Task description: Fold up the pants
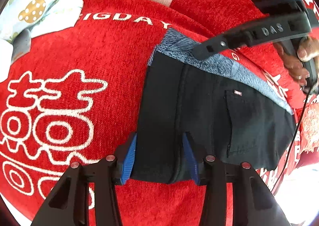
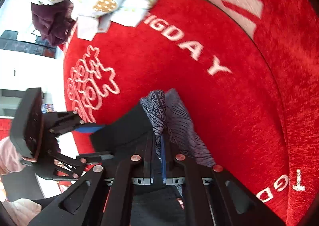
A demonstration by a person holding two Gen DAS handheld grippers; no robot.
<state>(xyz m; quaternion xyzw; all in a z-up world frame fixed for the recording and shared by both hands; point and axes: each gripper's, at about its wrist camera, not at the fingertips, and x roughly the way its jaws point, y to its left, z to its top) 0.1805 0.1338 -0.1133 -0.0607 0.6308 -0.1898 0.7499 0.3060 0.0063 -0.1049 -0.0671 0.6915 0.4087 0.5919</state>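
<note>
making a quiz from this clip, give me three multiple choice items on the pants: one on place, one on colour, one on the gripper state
1. Where do the dark folded pants lie?
A. on the red plush blanket
B. on a wooden floor
C. in a basket

2. What colour is the knit waistband?
A. yellow
B. speckled blue-grey
C. green

3. How is the right gripper?
A. wide open above the blanket
B. out of sight
C. shut on the waistband

Answers:
1 A, red plush surrounds the pants.
2 B, the band along the top edge is blue-grey.
3 C, its blue pads pinch bunched waistband fabric in the right wrist view.
</note>
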